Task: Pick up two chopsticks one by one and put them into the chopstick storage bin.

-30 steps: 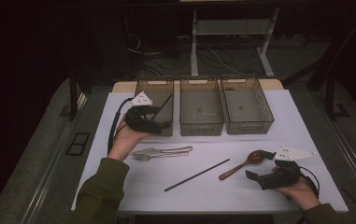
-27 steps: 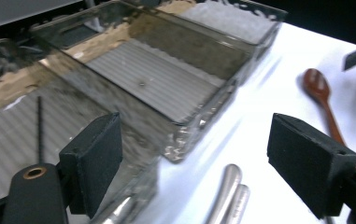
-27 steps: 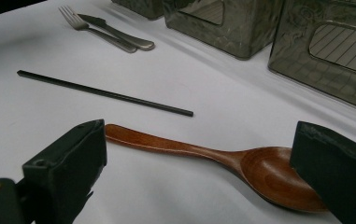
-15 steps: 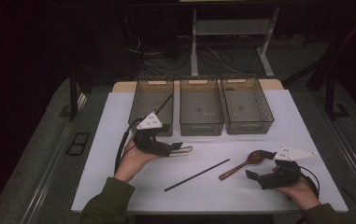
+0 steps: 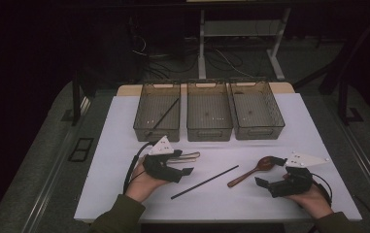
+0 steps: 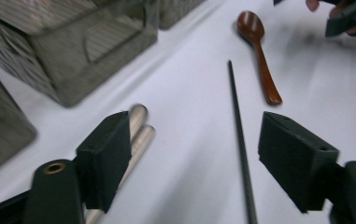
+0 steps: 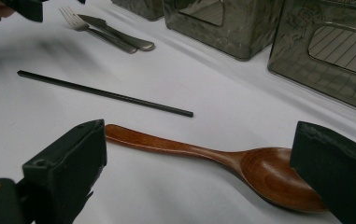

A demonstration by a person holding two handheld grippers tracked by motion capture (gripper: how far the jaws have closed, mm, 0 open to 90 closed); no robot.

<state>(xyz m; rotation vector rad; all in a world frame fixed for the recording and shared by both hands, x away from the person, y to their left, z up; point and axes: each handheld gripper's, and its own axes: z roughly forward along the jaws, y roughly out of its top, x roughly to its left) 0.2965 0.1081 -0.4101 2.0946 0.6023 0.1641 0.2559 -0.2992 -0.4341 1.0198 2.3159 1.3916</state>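
Two jaws of the left gripper, just narrowing yet gaping and empty, should straddle the black chopstick lying at their one o'clock, then pinch it mid-shaft.

Three bins stand side by side along the far part of the table: the left bin with a stick lying slantwise in it, the middle bin, the right bin. Nearer, a fork and knife lie together before the left bin, with the left gripper just at their left end; a chopstick lies slantwise at the middle; right of it lies a spoon, its bowl toward the right bin, and the right gripper sits over the spoon at the near right.
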